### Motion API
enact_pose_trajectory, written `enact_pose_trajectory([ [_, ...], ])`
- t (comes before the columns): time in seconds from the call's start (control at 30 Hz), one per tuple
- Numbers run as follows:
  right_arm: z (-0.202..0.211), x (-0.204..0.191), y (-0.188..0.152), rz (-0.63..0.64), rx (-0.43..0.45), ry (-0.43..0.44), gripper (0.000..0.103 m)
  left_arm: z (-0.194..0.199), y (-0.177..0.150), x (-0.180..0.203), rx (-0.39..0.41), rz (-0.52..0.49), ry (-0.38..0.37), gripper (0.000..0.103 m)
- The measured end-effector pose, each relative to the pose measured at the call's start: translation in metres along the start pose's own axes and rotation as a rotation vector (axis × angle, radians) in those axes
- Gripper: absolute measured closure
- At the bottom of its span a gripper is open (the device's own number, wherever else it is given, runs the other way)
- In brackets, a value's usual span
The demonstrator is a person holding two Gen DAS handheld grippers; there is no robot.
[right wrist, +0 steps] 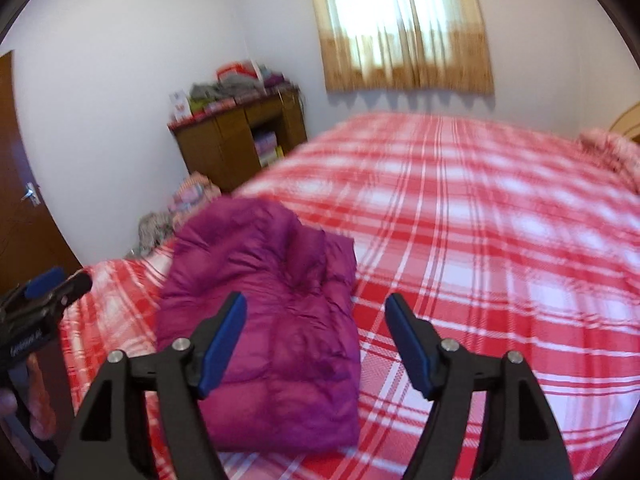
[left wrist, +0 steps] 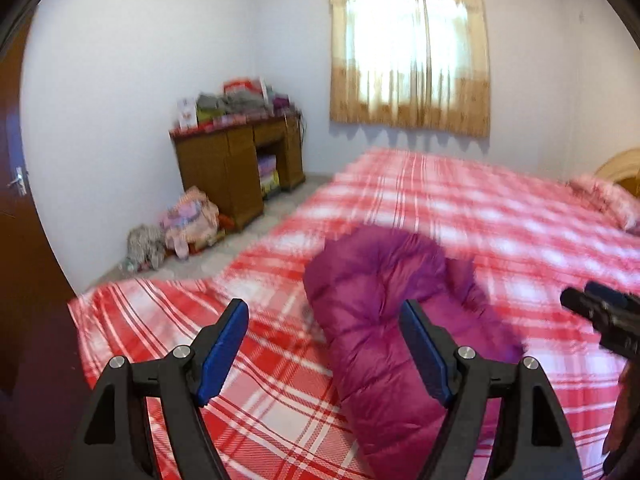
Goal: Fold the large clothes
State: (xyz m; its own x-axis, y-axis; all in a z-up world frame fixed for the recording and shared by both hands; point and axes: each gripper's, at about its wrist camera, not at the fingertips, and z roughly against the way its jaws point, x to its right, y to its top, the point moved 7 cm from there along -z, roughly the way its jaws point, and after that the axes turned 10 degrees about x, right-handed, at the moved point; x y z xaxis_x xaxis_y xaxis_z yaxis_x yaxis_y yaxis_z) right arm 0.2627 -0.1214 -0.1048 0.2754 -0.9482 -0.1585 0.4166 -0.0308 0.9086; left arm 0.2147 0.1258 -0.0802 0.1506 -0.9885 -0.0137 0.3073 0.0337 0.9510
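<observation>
The folded jacket (right wrist: 276, 312) lies on the bed (right wrist: 500, 240); left gripper (left wrist: 324, 344) and right gripper (right wrist: 316, 340) hover wide open, empty.

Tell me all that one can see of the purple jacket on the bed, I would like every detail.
The purple jacket is a puffy, quilted garment of smooth, slightly shiny magenta fabric, like a down coat. It lies folded into a thick, long bundle on the red-and-white checked bedsheet, near the bed's left edge, with a rounded fold at its far end. Only the sheet touches it. The left gripper and right gripper both hang open above it, holding nothing. Sleeves and fastenings are not visible.
</observation>
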Motion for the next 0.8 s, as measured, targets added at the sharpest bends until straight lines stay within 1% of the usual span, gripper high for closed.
enact_pose_trajectory([
  [0.07, 0.022, -0.011, 0.01, 0.015, 0.044, -0.001, 0.024, 0.021, 0.014, 0.0, 0.041, 0.012, -0.02, 0.025],
  [0.1, 0.035, -0.018, 0.017, 0.023, 0.066, 0.012, 0.022, 0.028, 0.019, -0.001, 0.055, 0.011, -0.025, 0.025],
  [0.17, 0.049, -0.029, 0.026, 0.046, 0.09, 0.017, 0.021, 0.043, 0.027, 0.0, 0.08, 0.005, -0.03, 0.024],
  [0.27, 0.06, -0.038, 0.038, 0.072, 0.123, 0.022, 0.02, 0.051, 0.035, 0.001, 0.103, 0.008, -0.036, 0.024],
  [0.47, 0.064, -0.046, 0.044, 0.088, 0.145, 0.031, 0.02, 0.05, 0.035, -0.001, 0.096, 0.022, -0.035, 0.024],
  [0.8, 0.065, -0.05, 0.039, 0.092, 0.135, 0.046, 0.02, 0.049, 0.034, -0.007, 0.094, 0.037, -0.024, 0.024],
])
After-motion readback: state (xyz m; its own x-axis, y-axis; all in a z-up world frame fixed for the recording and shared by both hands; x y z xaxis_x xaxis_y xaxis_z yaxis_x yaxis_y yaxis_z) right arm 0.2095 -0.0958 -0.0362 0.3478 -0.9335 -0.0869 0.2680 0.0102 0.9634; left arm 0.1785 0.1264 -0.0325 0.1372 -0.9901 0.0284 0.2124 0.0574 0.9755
